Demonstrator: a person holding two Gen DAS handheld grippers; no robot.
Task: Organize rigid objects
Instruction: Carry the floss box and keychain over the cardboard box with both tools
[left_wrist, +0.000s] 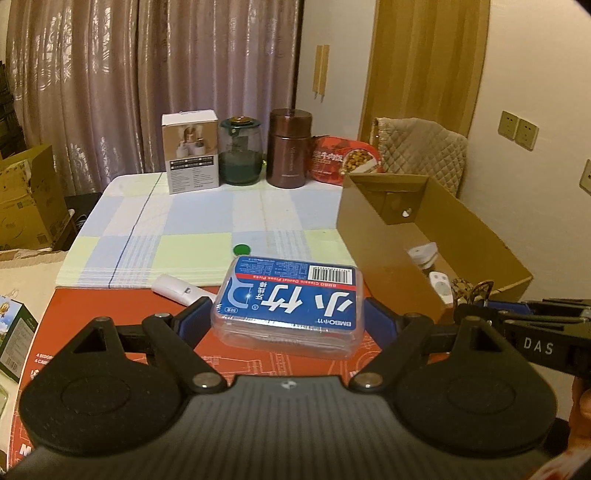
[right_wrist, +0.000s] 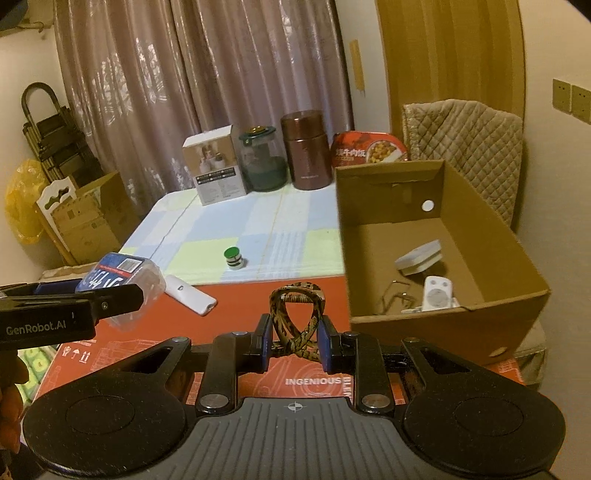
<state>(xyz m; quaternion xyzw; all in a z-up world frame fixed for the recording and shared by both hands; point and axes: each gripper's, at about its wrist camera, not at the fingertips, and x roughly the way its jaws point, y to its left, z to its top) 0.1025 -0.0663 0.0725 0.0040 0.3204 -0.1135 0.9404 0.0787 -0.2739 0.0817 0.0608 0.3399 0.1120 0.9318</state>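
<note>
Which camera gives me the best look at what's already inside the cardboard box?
The right wrist view. It looks down into the cardboard box, showing the floor, a white gadget, a white remote and a bent wire. The left wrist view sees the box from the side; its near wall hides most of the contents.

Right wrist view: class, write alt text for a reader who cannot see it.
The right tool grips a patterned loop above a red mat, beside an open cardboard box. At left, another tool holds a blue-labelled plastic case.

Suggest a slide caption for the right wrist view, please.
Right tongs grip a patterned loop beside the open cardboard box.
</note>
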